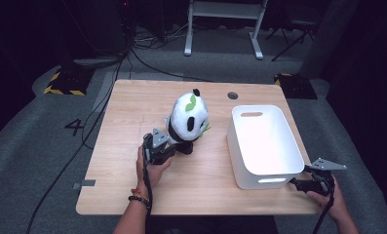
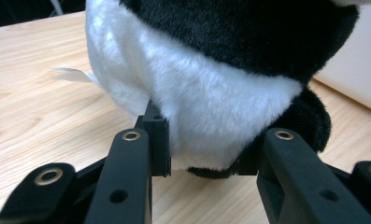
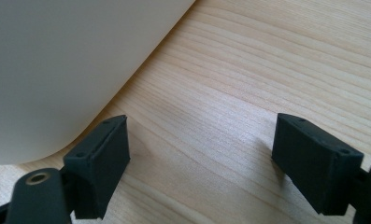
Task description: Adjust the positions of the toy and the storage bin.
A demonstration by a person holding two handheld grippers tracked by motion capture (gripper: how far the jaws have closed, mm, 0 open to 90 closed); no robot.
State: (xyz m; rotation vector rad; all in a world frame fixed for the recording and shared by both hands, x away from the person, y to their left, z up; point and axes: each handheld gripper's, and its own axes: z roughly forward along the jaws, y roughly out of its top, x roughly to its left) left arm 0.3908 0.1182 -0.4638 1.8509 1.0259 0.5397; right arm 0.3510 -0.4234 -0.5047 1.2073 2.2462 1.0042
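A black-and-white panda plush (image 1: 188,117) with a green leaf on its head sits upright near the middle of the wooden table (image 1: 127,126). My left gripper (image 1: 174,145) is at its near-left side, shut on the plush's lower body. In the left gripper view both pads press into the white and black fur of the panda plush (image 2: 206,93), low down by the tabletop, with the left gripper (image 2: 202,151) around it. My right gripper (image 1: 298,184) rests at the near right corner of a white bin (image 1: 259,178). In the right gripper view the right gripper (image 3: 199,154) is open over bare wood beside the bin's wall (image 3: 57,70).
The white bin is empty and stands right of the panda, with handle slots in its end walls. A round cable hole (image 1: 232,95) is near the table's far edge. Cables (image 1: 84,141) trail on the floor at left, and white desk legs (image 1: 187,44) stand behind.
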